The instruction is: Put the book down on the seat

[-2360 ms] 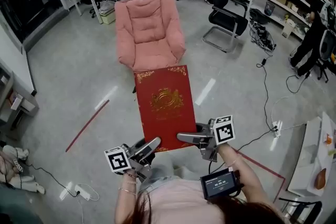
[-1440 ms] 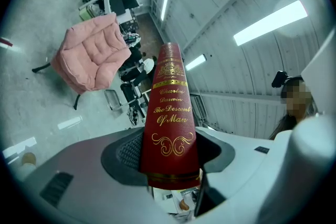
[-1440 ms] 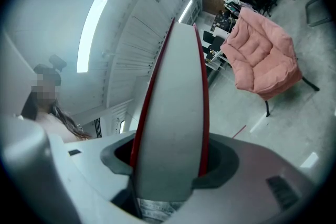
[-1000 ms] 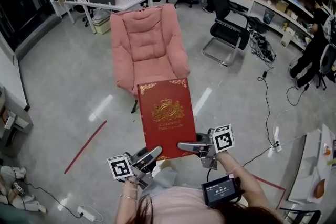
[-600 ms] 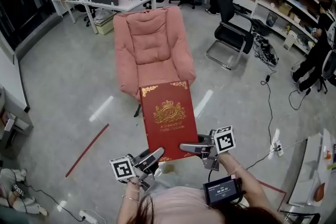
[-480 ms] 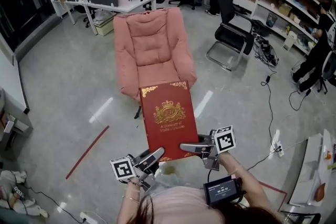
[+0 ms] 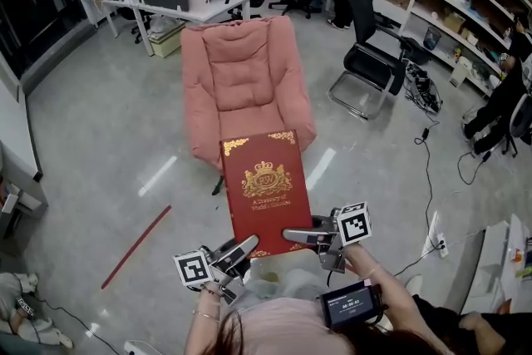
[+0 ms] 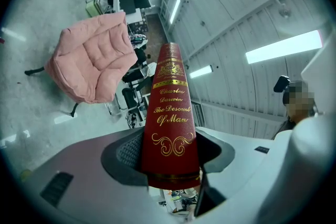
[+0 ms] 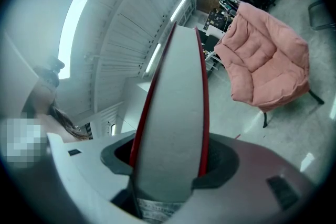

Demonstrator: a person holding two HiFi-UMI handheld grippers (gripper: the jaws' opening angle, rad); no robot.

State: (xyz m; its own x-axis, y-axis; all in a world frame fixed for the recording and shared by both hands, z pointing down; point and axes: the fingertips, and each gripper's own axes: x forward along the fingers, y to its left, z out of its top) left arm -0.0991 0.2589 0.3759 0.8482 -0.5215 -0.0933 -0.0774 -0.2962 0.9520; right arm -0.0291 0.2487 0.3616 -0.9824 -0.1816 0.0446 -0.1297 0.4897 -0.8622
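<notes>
Book point(image 7: 264, 183) held flat, short of the chair point(image 7: 243, 79).
Left gripper point(image 7: 241, 247) clamps its spine end, right gripper point(image 7: 293, 235) its page edge.

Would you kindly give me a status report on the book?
Grip good: left tool shut on the book spine, right tool on the page edge. Book level, short of the pink chair. Its seat bare.

Both arms are out in front, elbows tucked. The left hand-held gripper point(image 7: 239, 247) points level, jaws clamped on the spine of the book point(image 7: 264, 183). The right hand-held gripper point(image 7: 298, 235) is level too, jaws pressed on the page edge opposite.
</notes>
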